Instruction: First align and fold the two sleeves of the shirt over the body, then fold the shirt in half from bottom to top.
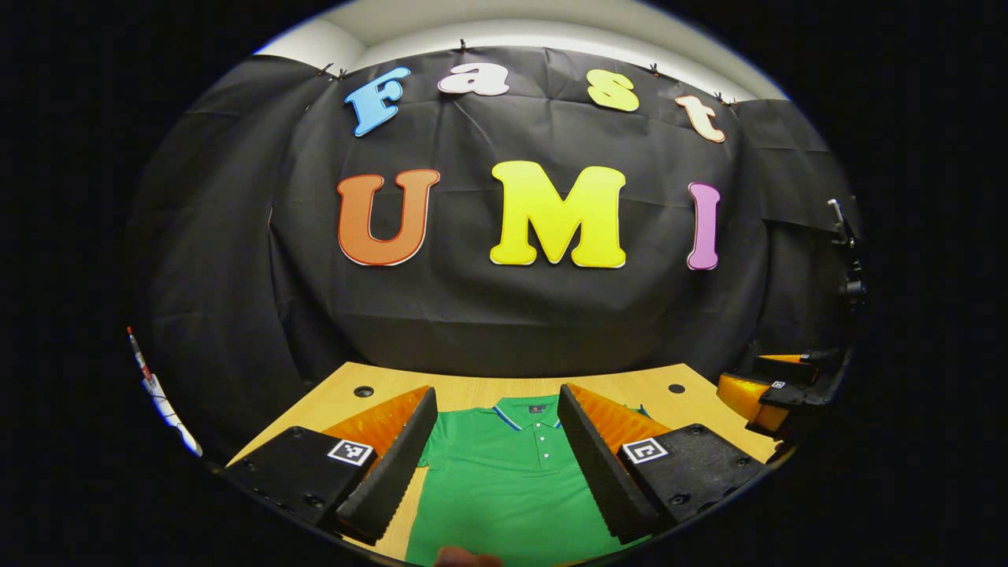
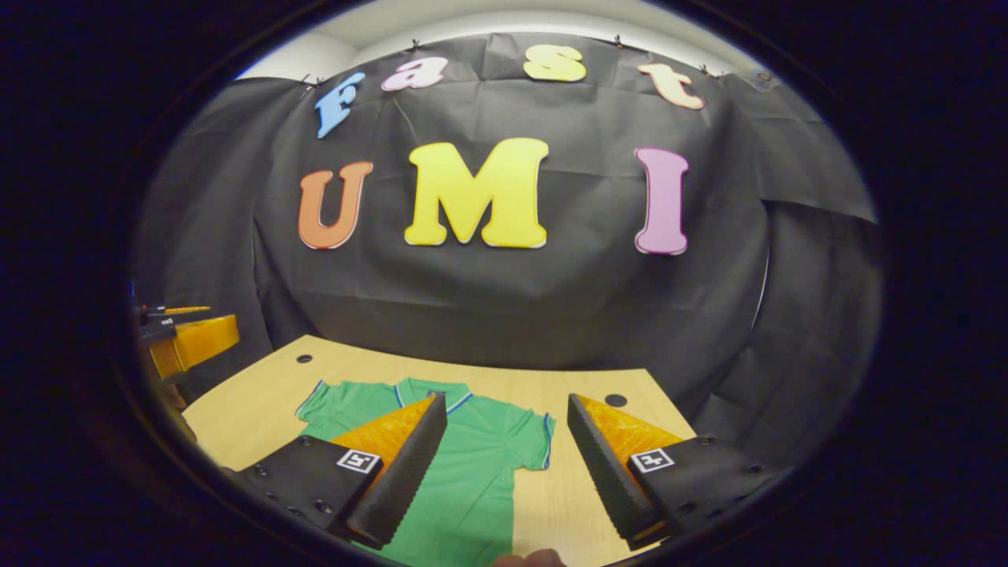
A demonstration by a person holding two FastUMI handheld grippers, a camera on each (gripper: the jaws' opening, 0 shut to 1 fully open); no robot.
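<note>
Both the left hand-held gripper (image 1: 498,441) and the right hand-held gripper (image 2: 508,453) hover open over the soft, limp shirt (image 1: 504,488) (likely light), best pinched at each sleeve hem.

Left gripper (image 1: 496,461): two wedge-shaped fingers with ribbed, sawtooth inner faces. Each finger is mounted on a flat matte block with rounded corners and recessed screw holes along the edges. One small square white-and-black fiducial tag sits on each block, at the end nearest the finger.

Right gripper (image 2: 504,461): same build. Ribbed wedge fingers, matte blocks with a row of screw holes, one square tag per block.

In the left gripper view the right gripper shows at 3 o'clock: same block shape, one small tag visible. In the right gripper view the left gripper shows at 9 o'clock, edge-on, detail too small to tell.
</note>
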